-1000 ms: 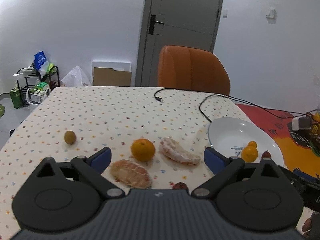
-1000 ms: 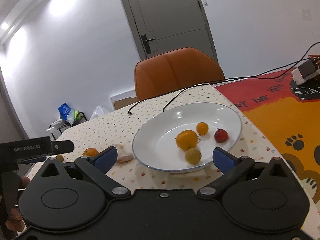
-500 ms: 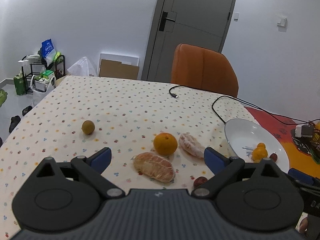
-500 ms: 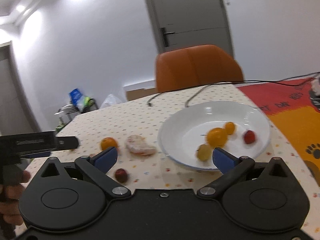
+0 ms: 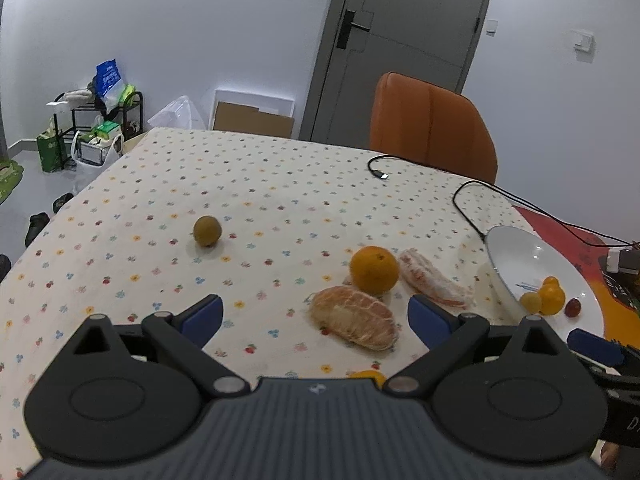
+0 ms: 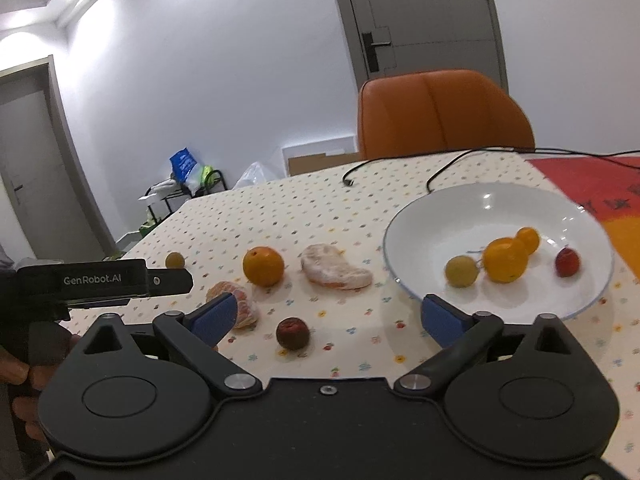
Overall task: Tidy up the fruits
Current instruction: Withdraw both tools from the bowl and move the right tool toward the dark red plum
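On the dotted tablecloth lie a whole orange point(image 5: 374, 269) point(image 6: 263, 266), a peeled orange half point(image 5: 354, 322) point(image 6: 235, 304), a peeled segment piece point(image 5: 435, 284) point(image 6: 333, 267), a small green-brown fruit point(image 5: 207, 231) point(image 6: 175, 259) and a dark red fruit point(image 6: 293, 333). The white plate point(image 6: 456, 204) point(image 5: 510, 246) holds several small fruits: two orange, one yellow, one red. My left gripper point(image 5: 316, 318) is open above the peeled half. My right gripper point(image 6: 328, 320) is open, with the dark red fruit between and just beyond its fingers.
An orange chair point(image 5: 432, 128) stands at the table's far side. Black cables point(image 5: 472, 196) run across the cloth toward the plate. A red and orange mat point(image 6: 592, 184) covers the right end. The left gripper's body point(image 6: 100, 284) and a hand show at the right view's left edge.
Both grippers swung left. The loose fruits slid right in the left view; in the right view the plate moved right and the dark red fruit came between the fingers. Both stay open.
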The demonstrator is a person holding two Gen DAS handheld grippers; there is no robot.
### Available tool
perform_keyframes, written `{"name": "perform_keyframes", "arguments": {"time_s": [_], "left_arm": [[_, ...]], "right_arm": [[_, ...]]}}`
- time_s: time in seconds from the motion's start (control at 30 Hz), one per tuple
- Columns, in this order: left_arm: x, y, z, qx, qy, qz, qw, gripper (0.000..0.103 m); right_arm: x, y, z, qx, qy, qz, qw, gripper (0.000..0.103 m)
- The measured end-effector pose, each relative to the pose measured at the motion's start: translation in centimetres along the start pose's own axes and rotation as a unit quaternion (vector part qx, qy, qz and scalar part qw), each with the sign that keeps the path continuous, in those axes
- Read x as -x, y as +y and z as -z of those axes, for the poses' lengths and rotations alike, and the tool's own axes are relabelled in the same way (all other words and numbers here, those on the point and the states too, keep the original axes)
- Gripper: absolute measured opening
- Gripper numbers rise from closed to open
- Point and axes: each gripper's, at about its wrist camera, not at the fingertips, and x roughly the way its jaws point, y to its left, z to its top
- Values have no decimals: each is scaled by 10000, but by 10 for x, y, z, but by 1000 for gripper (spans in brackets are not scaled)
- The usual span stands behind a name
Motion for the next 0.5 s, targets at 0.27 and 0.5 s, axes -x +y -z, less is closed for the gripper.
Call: {"name": "perform_keyframes", "arguments": {"time_s": [0.27, 0.5], "left_arm": [[-12, 12, 5, 88, 118, -33, 9999, 98], [-22, 14, 7, 90, 198, -9, 9998, 98]], "right_arm": [[-21, 9, 7, 112, 305, -138, 9994, 77], [-35, 8, 9, 60, 506, -202, 9985, 60]]}}
